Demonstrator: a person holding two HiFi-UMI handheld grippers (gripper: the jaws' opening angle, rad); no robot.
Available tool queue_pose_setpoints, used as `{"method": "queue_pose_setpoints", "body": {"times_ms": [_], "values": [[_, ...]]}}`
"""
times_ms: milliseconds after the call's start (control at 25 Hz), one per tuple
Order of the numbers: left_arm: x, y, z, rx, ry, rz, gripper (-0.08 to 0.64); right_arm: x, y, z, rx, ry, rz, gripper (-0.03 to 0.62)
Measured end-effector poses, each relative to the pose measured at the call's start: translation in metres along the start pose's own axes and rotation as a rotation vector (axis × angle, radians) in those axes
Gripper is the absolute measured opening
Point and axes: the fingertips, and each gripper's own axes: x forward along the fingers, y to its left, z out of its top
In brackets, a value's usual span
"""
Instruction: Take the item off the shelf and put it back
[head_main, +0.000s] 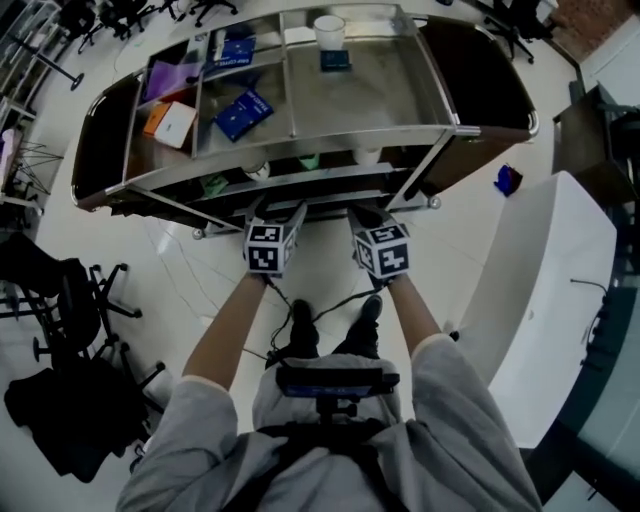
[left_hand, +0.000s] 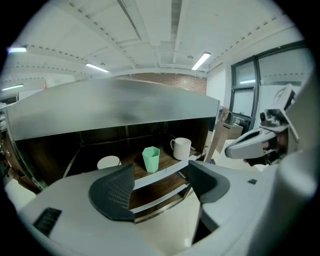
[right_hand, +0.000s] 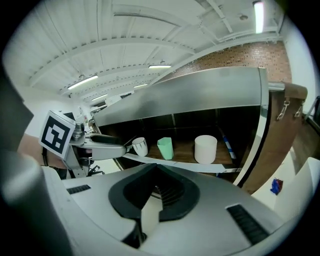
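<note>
The left gripper (left_hand: 161, 186) hangs jaws apart and empty, the right gripper (right_hand: 158, 192) pinched together on nothing, while the green cup (left_hand: 151, 159) stands untouched on the middle shelf (left_hand: 166, 172) between white mug (left_hand: 181, 148) and white cup (left_hand: 108, 162) — neighbours a wide, off-centre reach could well knock over.

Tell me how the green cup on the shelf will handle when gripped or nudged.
The green cup looks like thin plastic, so probably light and slightly squashy. It tapers to a narrow base, so a sideways nudge may tip it. Its flat facets should grip well.
</note>
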Motion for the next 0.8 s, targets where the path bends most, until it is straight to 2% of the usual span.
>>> {"method": "queue_pose_setpoints", "body": {"times_ms": [400, 560, 680, 800], "values": [[-0.072, -0.004, -0.003, -0.062, -0.047, 0.042, 0.149, -0.044, 0.004, -0.002, -0.009, -0.040, -0.021, 0.009], [-0.097, 0.008, -0.009, -0.091, -0.062, 0.092, 0.049, -0.057, 0.003, -0.011, -0.009, -0.041, -0.033, 0.009], [-0.110, 0.017, -0.014, -0.116, -0.069, 0.122, 0.008, -0.065, 0.000, -0.014, -0.005, -0.048, -0.042, 0.009], [-0.121, 0.027, -0.025, -0.130, -0.060, 0.145, 0.008, -0.073, -0.005, -0.017, 0.009, -0.061, -0.055, 0.009]]}}
